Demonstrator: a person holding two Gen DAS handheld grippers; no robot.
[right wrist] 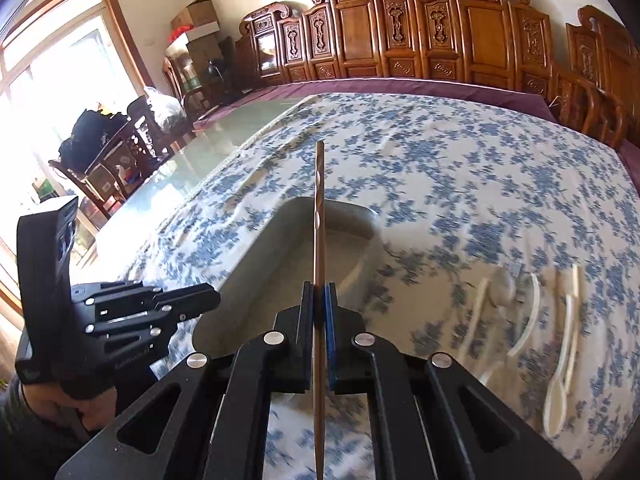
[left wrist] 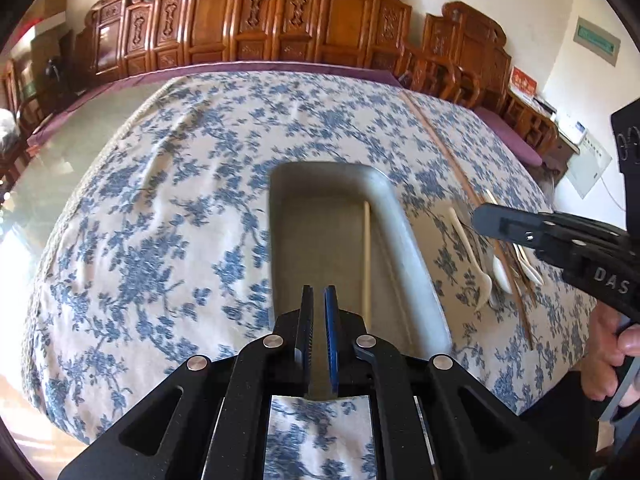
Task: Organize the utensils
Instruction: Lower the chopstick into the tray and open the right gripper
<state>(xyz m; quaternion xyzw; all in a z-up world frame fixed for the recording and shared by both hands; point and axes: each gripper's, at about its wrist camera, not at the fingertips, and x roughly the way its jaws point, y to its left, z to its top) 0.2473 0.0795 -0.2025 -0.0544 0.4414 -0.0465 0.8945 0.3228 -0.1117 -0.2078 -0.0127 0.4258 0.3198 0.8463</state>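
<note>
A grey oblong tray lies on the floral tablecloth with one pale chopstick inside. My left gripper hovers over the tray's near end, jaws nearly closed, nothing between them. My right gripper is shut on a brown wooden chopstick that points forward over the tray. In the left wrist view the right gripper sits right of the tray, above white plastic spoons and a long brown chopstick. Several white spoons lie right of the tray in the right wrist view.
The blue-and-white floral cloth covers a glass-topped table. Carved wooden chairs line the far edge and the right side. A chair with bags stands by the bright window at left. The left gripper reaches to the tray's left rim.
</note>
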